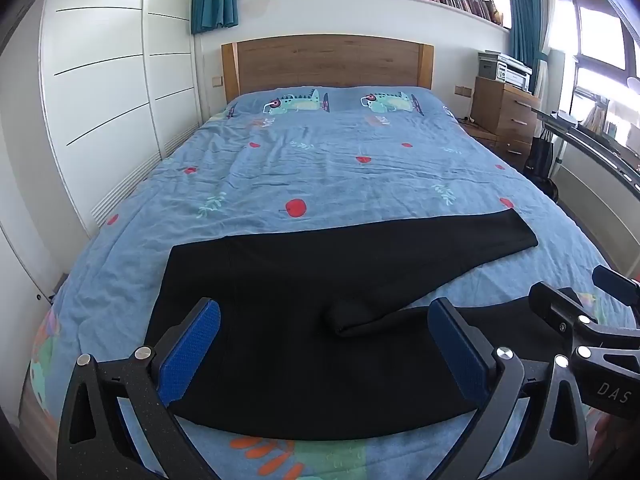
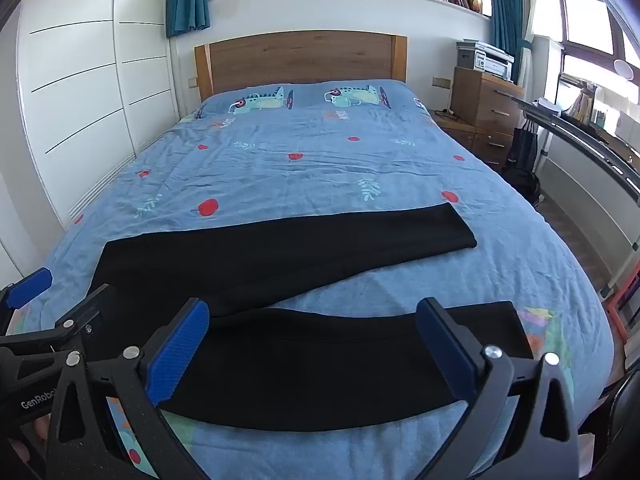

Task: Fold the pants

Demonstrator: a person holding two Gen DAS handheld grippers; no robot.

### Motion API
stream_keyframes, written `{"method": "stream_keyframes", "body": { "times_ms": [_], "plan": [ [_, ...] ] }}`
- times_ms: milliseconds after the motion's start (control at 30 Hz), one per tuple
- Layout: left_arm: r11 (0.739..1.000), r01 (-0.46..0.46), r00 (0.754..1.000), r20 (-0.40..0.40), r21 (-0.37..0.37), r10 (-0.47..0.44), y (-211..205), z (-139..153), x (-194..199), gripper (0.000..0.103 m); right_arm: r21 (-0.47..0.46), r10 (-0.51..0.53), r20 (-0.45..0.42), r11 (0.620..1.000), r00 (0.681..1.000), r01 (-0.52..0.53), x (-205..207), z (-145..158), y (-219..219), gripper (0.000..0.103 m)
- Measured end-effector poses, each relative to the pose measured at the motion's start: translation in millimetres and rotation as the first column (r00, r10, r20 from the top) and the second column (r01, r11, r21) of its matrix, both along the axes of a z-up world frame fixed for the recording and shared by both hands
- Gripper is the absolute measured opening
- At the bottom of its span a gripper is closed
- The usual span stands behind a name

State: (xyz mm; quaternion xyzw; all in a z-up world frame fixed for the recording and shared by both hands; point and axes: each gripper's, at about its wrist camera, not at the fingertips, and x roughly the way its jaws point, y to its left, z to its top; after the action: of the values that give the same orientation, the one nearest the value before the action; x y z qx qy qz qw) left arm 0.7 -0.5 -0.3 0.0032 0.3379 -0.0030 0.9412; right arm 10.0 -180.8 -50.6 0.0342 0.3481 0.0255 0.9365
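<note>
Black pants [image 1: 304, 300] lie spread flat on the blue bedspread [image 1: 320, 168], waistband to the left, both legs running right. The far leg [image 2: 360, 236] angles to the upper right; the near leg [image 2: 340, 364] lies along the bed's front edge. My left gripper [image 1: 324, 340] is open and empty, hovering over the seat and crotch area. My right gripper [image 2: 312, 344] is open and empty, hovering over the near leg. The right gripper's body shows in the left wrist view [image 1: 580, 320]; the left gripper's shows in the right wrist view [image 2: 40, 320].
The bed has a wooden headboard [image 1: 328, 64]. White wardrobe doors [image 1: 108, 80] line the left side. A wooden dresser [image 1: 504, 116] with a printer stands at the right, with a desk [image 1: 592, 136] by the window. The bed's front edge is just below the grippers.
</note>
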Motion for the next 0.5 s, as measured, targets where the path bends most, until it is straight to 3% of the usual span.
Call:
{"method": "stream_keyframes", "body": {
  "times_ms": [500],
  "plan": [
    [1.000,0.000,1.000,0.004,0.004,0.000,1.1,0.8,-1.2,0.102,-0.001,-0.008,0.000,1.000,1.000,0.008,-1.3,3.6,1.7,0.103]
  ]
}}
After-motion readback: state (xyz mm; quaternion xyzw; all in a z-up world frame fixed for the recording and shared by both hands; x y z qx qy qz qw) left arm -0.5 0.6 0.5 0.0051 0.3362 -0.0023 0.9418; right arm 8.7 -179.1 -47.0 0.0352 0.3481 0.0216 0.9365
